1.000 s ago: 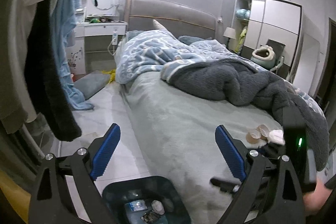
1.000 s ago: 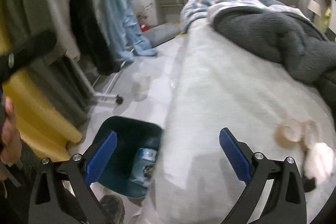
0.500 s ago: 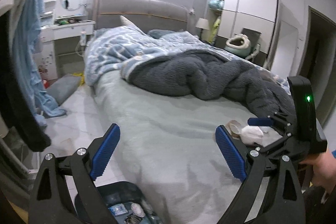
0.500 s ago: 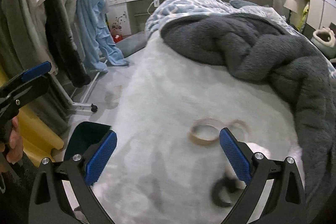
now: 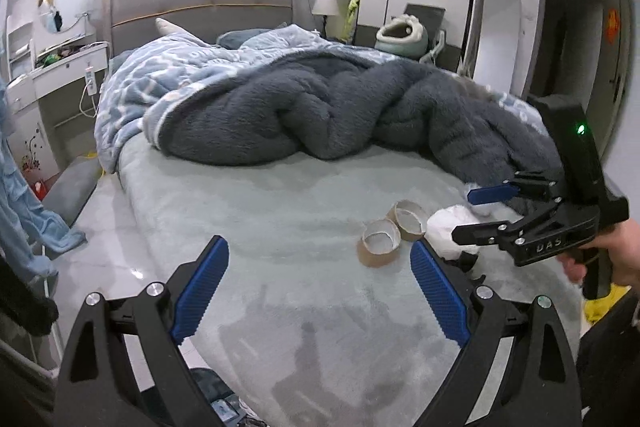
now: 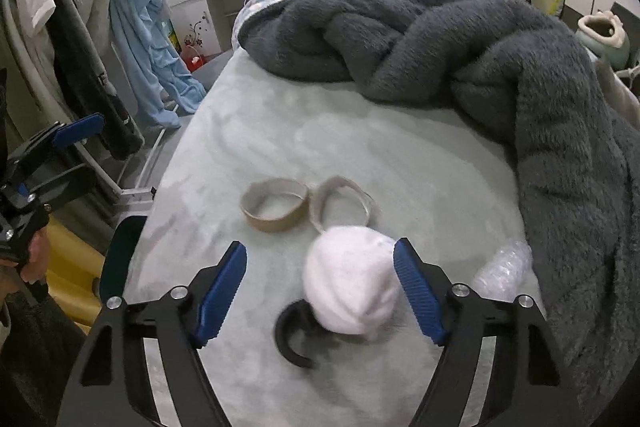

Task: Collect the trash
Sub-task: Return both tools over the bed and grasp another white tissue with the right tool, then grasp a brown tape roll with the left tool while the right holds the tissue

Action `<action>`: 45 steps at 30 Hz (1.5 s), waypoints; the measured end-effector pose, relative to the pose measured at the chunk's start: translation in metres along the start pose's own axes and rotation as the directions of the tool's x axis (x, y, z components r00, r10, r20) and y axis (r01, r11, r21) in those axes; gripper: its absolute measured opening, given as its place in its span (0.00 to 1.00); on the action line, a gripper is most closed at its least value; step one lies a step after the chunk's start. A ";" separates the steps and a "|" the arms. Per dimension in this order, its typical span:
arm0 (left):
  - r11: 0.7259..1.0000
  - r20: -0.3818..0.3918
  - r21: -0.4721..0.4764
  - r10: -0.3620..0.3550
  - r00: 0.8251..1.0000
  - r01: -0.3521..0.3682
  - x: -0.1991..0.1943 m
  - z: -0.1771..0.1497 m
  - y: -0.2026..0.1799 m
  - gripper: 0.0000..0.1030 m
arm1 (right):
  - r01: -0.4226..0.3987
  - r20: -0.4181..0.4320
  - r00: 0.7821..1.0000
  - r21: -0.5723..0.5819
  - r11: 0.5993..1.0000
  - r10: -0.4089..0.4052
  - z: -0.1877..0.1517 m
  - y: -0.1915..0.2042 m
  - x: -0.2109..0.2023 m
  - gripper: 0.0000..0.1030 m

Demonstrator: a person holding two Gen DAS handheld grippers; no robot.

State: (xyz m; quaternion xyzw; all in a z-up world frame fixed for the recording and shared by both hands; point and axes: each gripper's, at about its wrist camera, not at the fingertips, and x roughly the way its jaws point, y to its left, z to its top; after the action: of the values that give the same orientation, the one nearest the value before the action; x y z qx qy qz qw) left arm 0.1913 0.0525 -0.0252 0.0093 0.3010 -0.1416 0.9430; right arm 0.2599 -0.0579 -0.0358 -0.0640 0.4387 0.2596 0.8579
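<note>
Trash lies on the pale green bed (image 5: 280, 227): two empty cardboard tape rolls (image 6: 275, 203) (image 6: 343, 201), a white fluffy wad (image 6: 352, 283), a black curved piece (image 6: 290, 337) and a clear crumpled wrap (image 6: 504, 273). My right gripper (image 6: 320, 295) is open, its jaws either side of the white wad, just above the bed. In the left wrist view the rolls (image 5: 380, 241) lie beyond my open, empty left gripper (image 5: 320, 287), with the right gripper (image 5: 472, 213) over the wad (image 5: 444, 231).
A dark grey fleece blanket (image 6: 500, 59) is heaped across the far and right part of the bed. A dark teal bin (image 6: 120, 255) stands on the floor by the bed's left edge. Clothes (image 6: 132, 27) hang on a rack at left.
Both views have swung from the floor and bin toward the bed. My right gripper has moved in over the trash, so the white wad now sits between its open jaws.
</note>
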 end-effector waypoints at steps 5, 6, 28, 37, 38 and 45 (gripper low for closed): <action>0.998 -0.019 -0.053 -0.036 0.999 0.035 0.025 -0.006 -0.001 0.91 | -0.014 -0.041 0.999 0.014 1.000 0.015 -0.005 -0.013 0.015 0.61; 0.996 -0.018 -0.071 -0.053 0.998 0.052 0.028 -0.006 -0.001 0.91 | -0.009 -0.051 0.999 0.010 1.000 0.009 -0.006 -0.014 0.018 0.59; 0.974 -0.067 -0.037 -0.227 0.972 0.225 0.103 -0.007 -0.016 0.88 | -0.190 0.095 0.981 0.240 0.952 0.172 -0.005 -0.067 0.006 0.34; 0.968 -0.136 -0.032 -0.250 0.959 0.248 0.137 -0.016 -0.030 0.77 | -0.238 0.230 0.958 0.306 0.922 0.171 -0.021 -0.069 -0.015 0.34; 0.970 -0.146 -0.035 -0.242 0.959 0.239 0.140 -0.018 -0.029 0.70 | -0.238 0.239 0.957 0.314 0.919 0.167 -0.025 -0.069 -0.017 0.34; 0.982 -0.122 -0.049 -0.185 0.975 0.180 0.125 -0.018 -0.028 0.43 | -0.196 0.242 0.964 0.365 0.910 0.110 -0.049 -0.065 -0.033 0.34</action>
State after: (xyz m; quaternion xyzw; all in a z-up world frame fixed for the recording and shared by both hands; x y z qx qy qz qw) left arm 0.2709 -0.0048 -0.1098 -0.0275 0.3620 -0.2210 0.9052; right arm 0.2416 -0.1432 -0.0478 0.1695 0.3889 0.2405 0.8730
